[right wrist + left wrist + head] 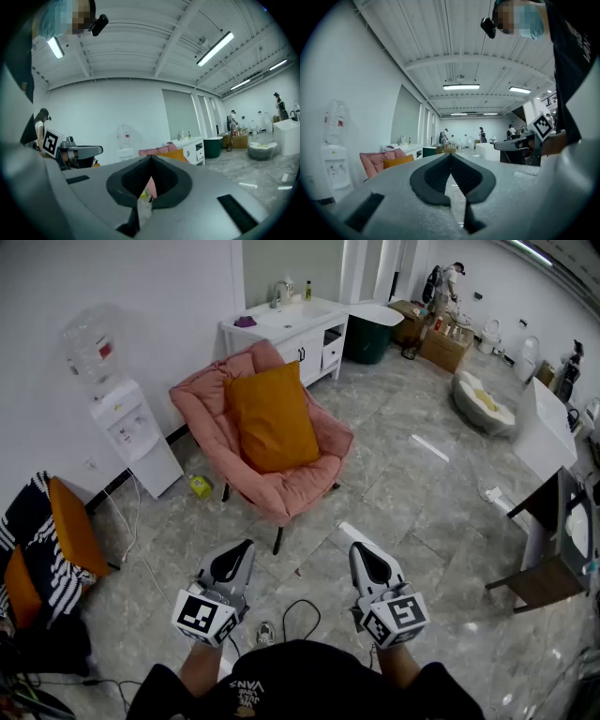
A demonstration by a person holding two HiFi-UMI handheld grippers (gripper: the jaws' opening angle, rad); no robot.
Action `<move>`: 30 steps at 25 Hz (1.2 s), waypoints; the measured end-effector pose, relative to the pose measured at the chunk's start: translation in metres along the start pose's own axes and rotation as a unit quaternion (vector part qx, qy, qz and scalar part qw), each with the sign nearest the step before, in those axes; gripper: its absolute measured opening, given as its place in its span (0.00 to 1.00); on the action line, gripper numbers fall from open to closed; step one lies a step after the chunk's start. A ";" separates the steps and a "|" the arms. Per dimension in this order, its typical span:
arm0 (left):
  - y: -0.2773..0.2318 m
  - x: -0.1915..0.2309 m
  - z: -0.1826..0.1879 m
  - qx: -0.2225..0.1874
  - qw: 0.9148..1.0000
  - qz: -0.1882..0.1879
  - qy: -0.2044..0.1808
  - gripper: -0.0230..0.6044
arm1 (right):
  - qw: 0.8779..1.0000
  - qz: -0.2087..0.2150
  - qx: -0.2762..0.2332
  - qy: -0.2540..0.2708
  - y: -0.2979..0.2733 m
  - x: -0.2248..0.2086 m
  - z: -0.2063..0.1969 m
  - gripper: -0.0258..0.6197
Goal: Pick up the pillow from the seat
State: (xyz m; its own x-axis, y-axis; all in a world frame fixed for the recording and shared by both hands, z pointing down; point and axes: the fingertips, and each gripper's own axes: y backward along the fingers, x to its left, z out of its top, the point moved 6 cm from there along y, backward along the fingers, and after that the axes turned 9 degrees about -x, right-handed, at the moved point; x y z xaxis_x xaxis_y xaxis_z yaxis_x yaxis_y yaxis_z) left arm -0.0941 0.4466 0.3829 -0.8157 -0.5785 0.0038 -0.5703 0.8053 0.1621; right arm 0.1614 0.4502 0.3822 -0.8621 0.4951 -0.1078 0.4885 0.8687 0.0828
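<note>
Both grippers — left gripper (233, 568) and right gripper (367, 564) — sit near, jaws closed on nothing. Farther off, well apart from them, the pillow (273, 414) leans upright in the chair (302, 486) — untouched, everything left to do.

A grey tiled floor (441, 493) is bounded by white walls (141, 296), a sink cabinet (291, 329) being set at twelve o'clock and a water dispenser (131, 432) (bottle-topped) at ten.
</note>
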 end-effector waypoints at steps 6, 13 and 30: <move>-0.006 0.028 -0.008 0.004 1.000 -0.013 0.008 0.07 | 1.000 -0.013 0.004 -0.007 -0.025 0.007 -0.007 0.04; -0.007 0.068 -0.013 -0.004 0.999 -0.031 0.034 0.07 | 0.999 -0.043 -0.010 -0.032 -0.048 0.019 -0.018 0.05; -0.037 0.127 -0.049 0.045 0.991 -0.101 0.078 0.51 | 0.993 -0.106 -0.011 -0.039 -0.090 0.027 -0.034 0.42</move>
State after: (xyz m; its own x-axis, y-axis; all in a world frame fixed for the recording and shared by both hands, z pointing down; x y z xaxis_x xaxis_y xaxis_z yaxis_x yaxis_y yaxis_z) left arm -0.1719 0.3373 0.4252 -0.6638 -0.7359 0.1339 -0.7318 0.6760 0.0873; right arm 0.0895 0.3845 0.4052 -0.9321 0.3009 -0.2015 0.2925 0.9536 0.0710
